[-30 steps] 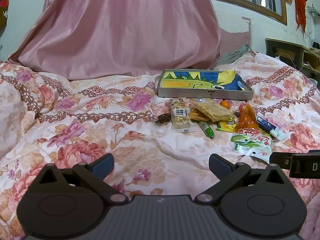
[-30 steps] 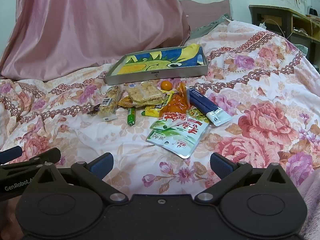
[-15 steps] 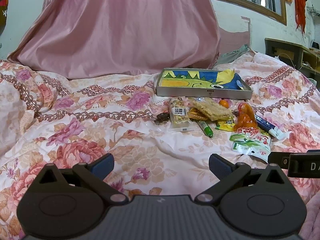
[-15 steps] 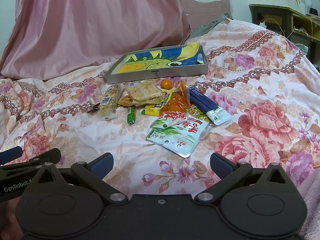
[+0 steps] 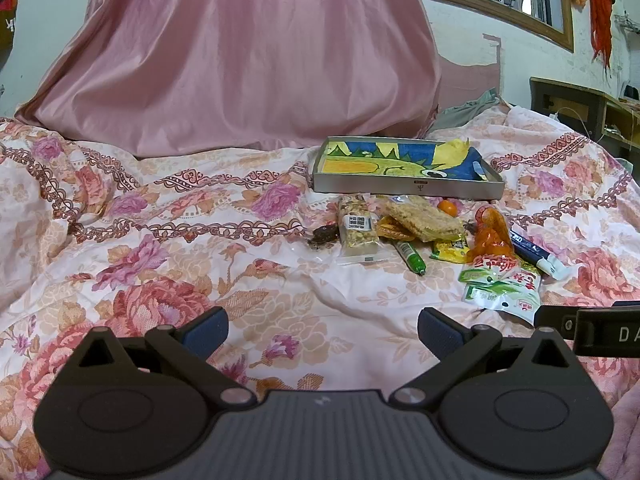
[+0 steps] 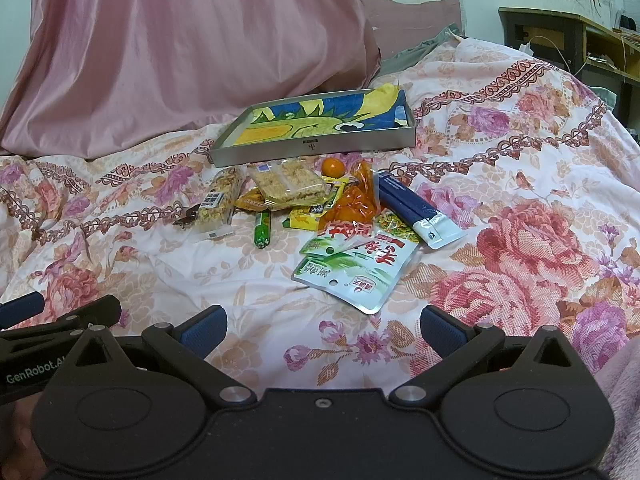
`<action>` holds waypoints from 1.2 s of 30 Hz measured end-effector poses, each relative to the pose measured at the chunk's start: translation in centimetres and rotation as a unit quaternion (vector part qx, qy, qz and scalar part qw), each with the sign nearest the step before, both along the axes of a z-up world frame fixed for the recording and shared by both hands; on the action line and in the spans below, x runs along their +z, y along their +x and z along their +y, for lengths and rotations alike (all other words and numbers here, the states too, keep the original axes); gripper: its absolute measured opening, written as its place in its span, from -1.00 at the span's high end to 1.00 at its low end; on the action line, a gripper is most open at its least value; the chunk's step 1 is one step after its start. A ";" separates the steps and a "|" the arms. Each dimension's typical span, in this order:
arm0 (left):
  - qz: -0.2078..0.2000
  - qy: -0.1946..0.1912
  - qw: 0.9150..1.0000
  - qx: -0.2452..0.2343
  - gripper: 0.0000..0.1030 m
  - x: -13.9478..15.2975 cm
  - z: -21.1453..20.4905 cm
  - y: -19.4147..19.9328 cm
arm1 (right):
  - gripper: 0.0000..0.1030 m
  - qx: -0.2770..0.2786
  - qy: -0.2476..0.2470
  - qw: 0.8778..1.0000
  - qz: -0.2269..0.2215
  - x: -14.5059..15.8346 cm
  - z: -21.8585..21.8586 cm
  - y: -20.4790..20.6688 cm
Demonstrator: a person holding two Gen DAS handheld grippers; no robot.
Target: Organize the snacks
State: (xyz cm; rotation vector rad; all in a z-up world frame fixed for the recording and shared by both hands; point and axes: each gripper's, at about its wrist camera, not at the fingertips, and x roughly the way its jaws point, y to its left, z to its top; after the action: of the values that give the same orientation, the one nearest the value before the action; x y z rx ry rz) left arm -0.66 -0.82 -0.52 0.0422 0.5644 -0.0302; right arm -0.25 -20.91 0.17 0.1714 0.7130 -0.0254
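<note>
Floral bedspread (image 6: 520,160) holds snacks (image 6: 320,208) beside a tray (image 6: 312,146) — left tongs (image 5: 322,330) and right tongs (image 6: 323,330) both spread, empty.

Two black handheld grippers: left gripper (image 5: 322,326) and right gripper (image 6: 323,325) have blue finger pads (image 6: 202,326), silver screws, round discs, white lettering.

"GenRobot.A…" on left claw (image 6: 60,316) | "DA…" on right claw (image 5: 592,330)
</note>
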 end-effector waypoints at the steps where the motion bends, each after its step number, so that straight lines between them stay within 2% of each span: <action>1: 0.000 0.000 1.000 0.000 -0.99 0.0 0.0 0.0 | -0.99 0.000 0.000 1.000 0.000 0.0 0.0 0.0; 14: 0.008 -0.002 1.000 -0.005 -0.99 -0.3 -0.1 -0.1 | -0.99 0.000 0.000 1.000 0.002 0.1 0.0 0.1; 20: 0.024 -0.018 1.000 0.008 -0.99 -0.3 0.3 0.1 | -0.99 0.003 -0.004 1.000 -0.003 0.2 0.0 -0.1; 25: 0.014 0.008 1.000 0.009 -0.99 -0.3 -0.6 -0.1 | -0.99 0.006 -0.002 1.000 -0.006 0.3 0.0 -0.4; 31: 0.044 0.021 0.999 0.007 -0.99 -0.2 -1.8 0.5 | -0.99 0.007 0.001 1.000 -0.006 0.3 0.0 -0.2; 36: 0.050 0.029 0.998 0.013 -0.99 0.3 -2.8 1.5 | -0.99 0.002 0.011 1.000 -0.010 0.5 -0.5 -0.3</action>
State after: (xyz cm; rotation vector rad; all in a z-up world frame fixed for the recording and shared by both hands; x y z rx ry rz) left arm 0.79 -3.64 -0.18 0.0896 0.6665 0.0101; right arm -0.58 -21.43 0.68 0.1906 0.6948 -0.0128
